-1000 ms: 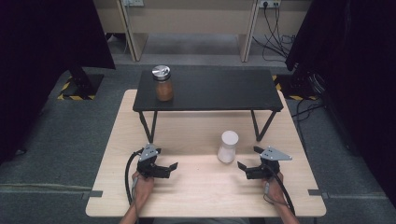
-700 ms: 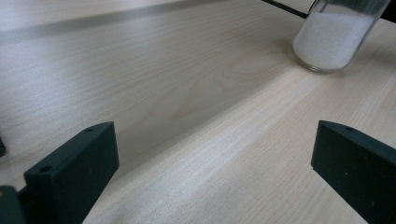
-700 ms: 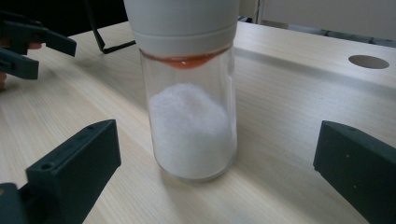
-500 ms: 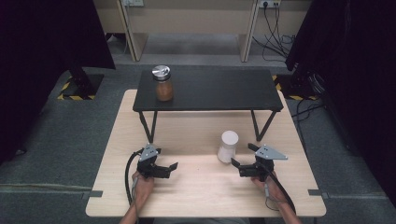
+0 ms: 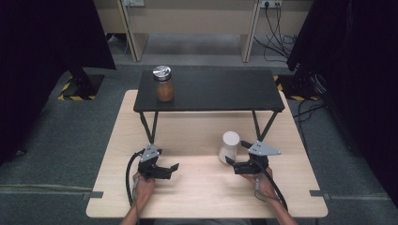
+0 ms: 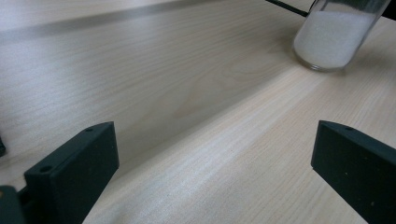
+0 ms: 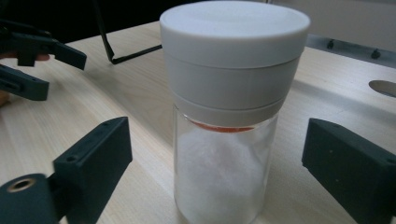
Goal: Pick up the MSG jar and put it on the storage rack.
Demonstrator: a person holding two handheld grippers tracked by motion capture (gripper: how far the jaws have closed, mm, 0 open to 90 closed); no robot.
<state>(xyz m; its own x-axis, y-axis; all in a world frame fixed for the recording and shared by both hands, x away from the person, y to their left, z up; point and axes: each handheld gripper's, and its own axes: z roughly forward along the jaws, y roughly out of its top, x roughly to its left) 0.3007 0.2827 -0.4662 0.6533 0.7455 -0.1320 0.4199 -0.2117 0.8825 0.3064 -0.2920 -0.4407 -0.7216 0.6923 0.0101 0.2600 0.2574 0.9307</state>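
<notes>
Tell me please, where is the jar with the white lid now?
The white-lidded jar stands upright on the wooden table, right of centre in the high view, just before the open right gripper and near the black shelf's right legs.

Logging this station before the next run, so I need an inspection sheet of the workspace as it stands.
Surface: light wooden table, bare wood near the person.
Job's things: white-lidded jar of white powder, upright on the table; metal-lidded brown jar upright on the black raised shelf.
Clutter: nothing seen.
Grippers: left gripper open, holding nothing; right gripper open, jaws either side of the white-lidded jar, not closed on it.
Cables: black cable loops from the left gripper; more by the back wall.
Surroundings: grey floor, dark curtains at both sides.
</notes>
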